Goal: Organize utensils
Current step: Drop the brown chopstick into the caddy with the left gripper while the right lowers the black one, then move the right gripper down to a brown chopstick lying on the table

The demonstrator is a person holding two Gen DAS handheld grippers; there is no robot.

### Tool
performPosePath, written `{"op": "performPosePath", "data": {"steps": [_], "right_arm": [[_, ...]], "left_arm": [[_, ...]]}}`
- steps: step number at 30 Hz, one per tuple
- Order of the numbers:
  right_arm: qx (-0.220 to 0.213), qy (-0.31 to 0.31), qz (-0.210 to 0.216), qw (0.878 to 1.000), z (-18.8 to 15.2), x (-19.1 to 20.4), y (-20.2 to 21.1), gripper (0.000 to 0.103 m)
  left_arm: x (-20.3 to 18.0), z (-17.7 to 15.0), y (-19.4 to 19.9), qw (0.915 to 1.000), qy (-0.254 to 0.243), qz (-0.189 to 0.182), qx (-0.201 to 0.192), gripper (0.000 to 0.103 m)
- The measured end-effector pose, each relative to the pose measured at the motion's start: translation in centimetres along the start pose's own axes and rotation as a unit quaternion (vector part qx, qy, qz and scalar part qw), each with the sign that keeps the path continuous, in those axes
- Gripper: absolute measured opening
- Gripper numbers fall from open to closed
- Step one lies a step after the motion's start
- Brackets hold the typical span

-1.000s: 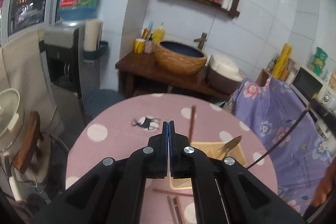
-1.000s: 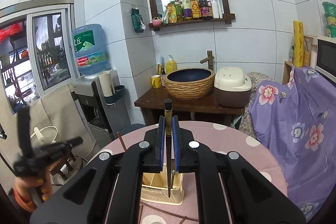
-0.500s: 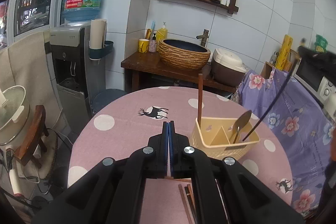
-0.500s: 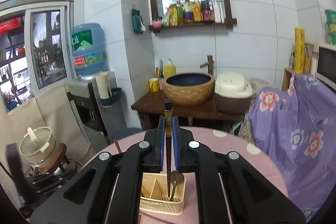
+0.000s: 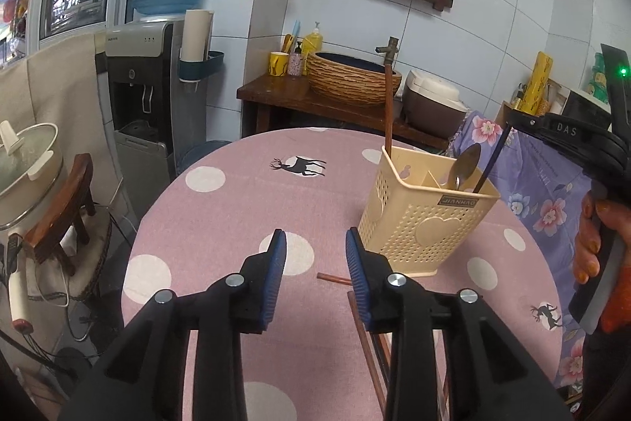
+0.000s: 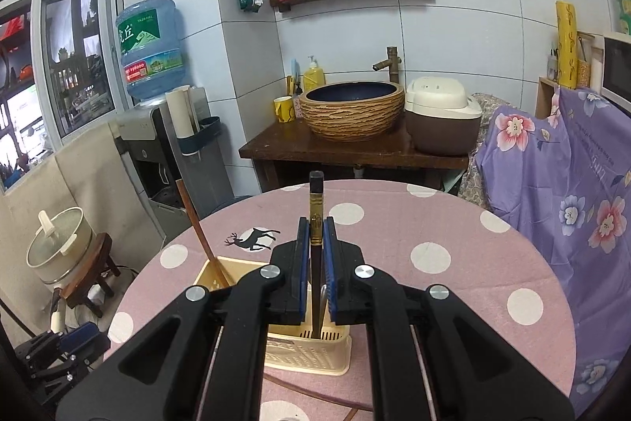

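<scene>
Left claw [image 5: 315,263] just opening, empty; right claw [image 6: 315,263] pinches dark chopstick [image 6: 316,208].

Bare bench [image 5: 221,223] fills the left and centre of the left view; at centre right, the cream basket [image 5: 426,223] and loose chopsticks [image 5: 364,338] block passage.

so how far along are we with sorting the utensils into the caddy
Partway. Done: a brown chopstick and a spoon stand in the cream caddy. In hand: the right gripper holds a dark chopstick over it. Left: more chopsticks on the table; the left gripper has just been opening, empty.
</scene>
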State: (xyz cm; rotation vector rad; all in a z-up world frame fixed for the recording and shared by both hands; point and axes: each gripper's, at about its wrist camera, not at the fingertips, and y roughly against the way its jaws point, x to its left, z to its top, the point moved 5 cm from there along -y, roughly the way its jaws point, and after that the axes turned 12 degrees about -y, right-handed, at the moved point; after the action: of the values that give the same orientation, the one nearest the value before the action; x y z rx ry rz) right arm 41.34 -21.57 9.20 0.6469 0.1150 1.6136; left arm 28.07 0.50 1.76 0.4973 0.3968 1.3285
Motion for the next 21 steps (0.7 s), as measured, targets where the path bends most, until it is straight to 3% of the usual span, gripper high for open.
{"op": "performPosePath", "data": {"steps": [3,6,7,12,18,21], "right_arm": [[-0.002,-0.002,0.008,1.0,0.1,-0.2,0.4,0.014],[-0.012,-0.002,0.006,1.0,-0.3,-0.8,1.5,0.039],[-0.016,-0.003,0.005,1.0,-0.5,-1.0,1.9,0.042],[-0.014,0.024,-0.004,1.0,-3.2,-2.2,3.7,0.042],[0.077,0.08,0.013,0.994,-9.5,-4.4,1.7,0.042],[0.139,0.067,0.003,0.988,-12.7,-7.6,-0.5,0.042]], "left_arm": [[-0.1,-0.3,0.5,0.9999,0.005,-0.008,-0.004,0.041],[-0.2,-0.6,1.0,0.9999,0.005,-0.006,-0.012,0.048],[-0.2,-0.7,1.2,0.9999,0.003,-0.005,-0.014,0.049],[-0.2,-2.4,0.8,0.9998,0.011,-0.015,0.005,0.055],[-0.5,-4.9,0.4,0.9992,0.012,-0.021,0.03,0.055],[-0.7,-5.9,0.3,0.9988,0.011,-0.026,0.041,0.055]]}}
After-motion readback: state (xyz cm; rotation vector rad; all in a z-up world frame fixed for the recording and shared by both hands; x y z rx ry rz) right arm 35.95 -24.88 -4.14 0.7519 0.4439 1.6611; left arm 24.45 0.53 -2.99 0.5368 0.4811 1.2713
